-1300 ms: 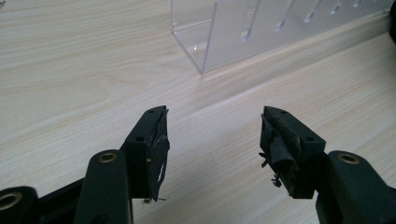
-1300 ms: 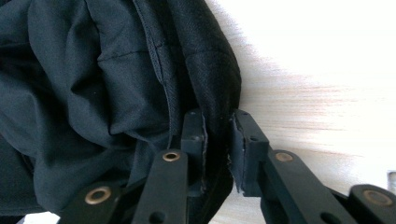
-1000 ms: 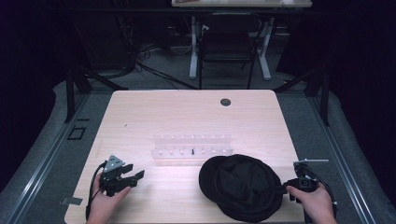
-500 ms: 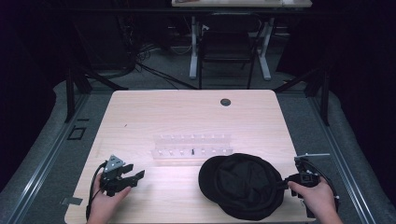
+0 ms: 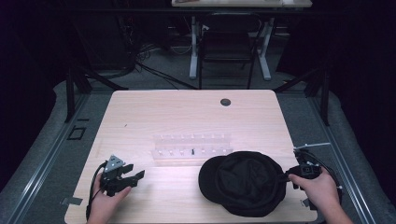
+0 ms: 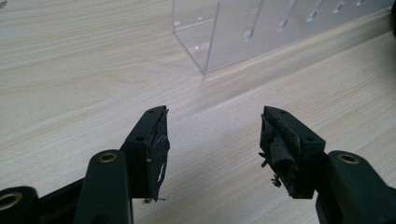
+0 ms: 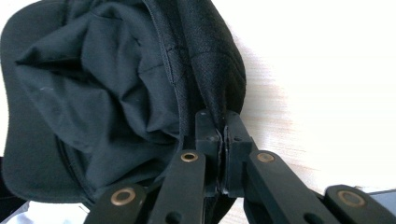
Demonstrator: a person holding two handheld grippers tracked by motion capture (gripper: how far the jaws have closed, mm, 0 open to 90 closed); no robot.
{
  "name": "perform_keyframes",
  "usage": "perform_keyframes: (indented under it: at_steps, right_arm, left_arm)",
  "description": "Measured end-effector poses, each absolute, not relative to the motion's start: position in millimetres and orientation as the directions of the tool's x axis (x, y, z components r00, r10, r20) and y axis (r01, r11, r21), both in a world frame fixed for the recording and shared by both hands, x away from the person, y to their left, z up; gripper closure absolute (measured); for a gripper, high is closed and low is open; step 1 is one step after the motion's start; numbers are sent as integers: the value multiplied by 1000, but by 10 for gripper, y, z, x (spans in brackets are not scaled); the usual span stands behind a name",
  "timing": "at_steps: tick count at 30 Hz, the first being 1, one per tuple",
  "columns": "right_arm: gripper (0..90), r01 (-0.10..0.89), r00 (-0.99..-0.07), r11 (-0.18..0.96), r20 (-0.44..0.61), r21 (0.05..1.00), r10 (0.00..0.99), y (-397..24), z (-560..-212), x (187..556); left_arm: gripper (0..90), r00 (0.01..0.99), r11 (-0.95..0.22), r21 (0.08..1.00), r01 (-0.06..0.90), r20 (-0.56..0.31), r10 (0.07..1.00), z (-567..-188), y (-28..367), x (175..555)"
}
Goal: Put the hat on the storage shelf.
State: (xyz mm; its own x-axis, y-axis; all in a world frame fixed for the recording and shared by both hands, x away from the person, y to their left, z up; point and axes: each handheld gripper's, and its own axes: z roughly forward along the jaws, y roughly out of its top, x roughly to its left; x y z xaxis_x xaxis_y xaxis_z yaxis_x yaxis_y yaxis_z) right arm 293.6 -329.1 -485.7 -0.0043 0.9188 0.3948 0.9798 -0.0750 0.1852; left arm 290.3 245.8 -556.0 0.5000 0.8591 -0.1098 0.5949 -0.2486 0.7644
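Because the black cap (image 5: pixel 243 183), lying at the table's (image 5: pixel 187 116) near right edge, looks soft, light and floppy, its stitched rim seems the firmest hold; there the right gripper (image 7: pixel 223 122) is clenched. The left gripper (image 6: pixel 212 135) rests with jaws spread, empty; its view alone reveals the clear acrylic rack's (image 6: pixel 261 28) slots.

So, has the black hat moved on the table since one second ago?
Yes, slightly. The black hat has shifted toward the table's right edge, pulled by the right gripper shut on its rim; it now lies a little farther from the clear rack.
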Motion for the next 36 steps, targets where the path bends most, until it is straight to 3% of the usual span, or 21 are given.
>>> perform_keyframes:
  at_steps: [5, 7, 8, 12, 27, 36]
  right_arm:
    - [875, 978, -32, -48, 378, 201, 925, -3236, -4709, 2940]
    - [875, 967, 0, -101, 397, 232, 918, -3177, -4695, 2928]
    - [875, 981, -47, -27, 368, 194, 929, -3216, -4642, 2944]
    - [875, 975, -31, -54, 375, 214, 926, -3171, -4594, 2932]
    - [875, 977, -91, 12, 368, 211, 926, -3065, -4264, 2938]
    - [875, 976, -80, -23, 454, 217, 888, -3012, -4150, 2952]
  left_arm:
    - [422, 502, -253, 763, 595, -107, 858, -5558, 2455, 2902]
    - [423, 501, -252, 763, 595, -108, 859, -5558, 2456, 2901]
    - [422, 502, -255, 758, 600, -108, 858, -5553, 2460, 2900]
    - [423, 500, -250, 763, 596, -109, 859, -5558, 2460, 2900]
    - [423, 499, -249, 763, 597, -110, 860, -5557, 2459, 2898]
    - [423, 498, -248, 767, 592, -107, 861, -5557, 2461, 2898]
